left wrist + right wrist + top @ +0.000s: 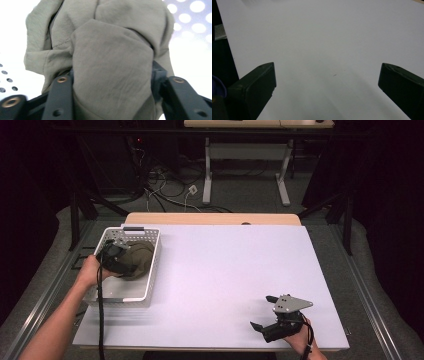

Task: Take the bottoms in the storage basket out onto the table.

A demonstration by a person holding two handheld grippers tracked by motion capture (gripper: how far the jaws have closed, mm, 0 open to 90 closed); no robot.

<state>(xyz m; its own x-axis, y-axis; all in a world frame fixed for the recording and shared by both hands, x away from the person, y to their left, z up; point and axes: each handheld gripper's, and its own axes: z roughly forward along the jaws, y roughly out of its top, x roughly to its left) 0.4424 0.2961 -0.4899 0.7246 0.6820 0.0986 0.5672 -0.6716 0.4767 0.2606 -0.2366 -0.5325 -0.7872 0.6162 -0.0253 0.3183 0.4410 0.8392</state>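
Note:
A crumpled olive-green cloth (pixel 142 255) lies inside a white perforated basket (pixel 131 231) at the table's left side. My left gripper (pixel 126 260) reaches into the basket from the left, shut on the cloth. In the left gripper view the cloth (pixel 112 45) bulges up between the two black jaws, and my left gripper (pixel 112 75) pinches a thick fold of it. My right gripper (pixel 262 311) rests low on the white table (pixel 225 265) near the front right, open. In the right gripper view my right gripper (pixel 327 72) has bare table (pixel 324 30) between its jaws.
The basket stands close to the table's left edge, its long side running front to back. Beyond the far edge are a floor with loose cables (pixel 165 190) and the white legs of another desk (pixel 207 175).

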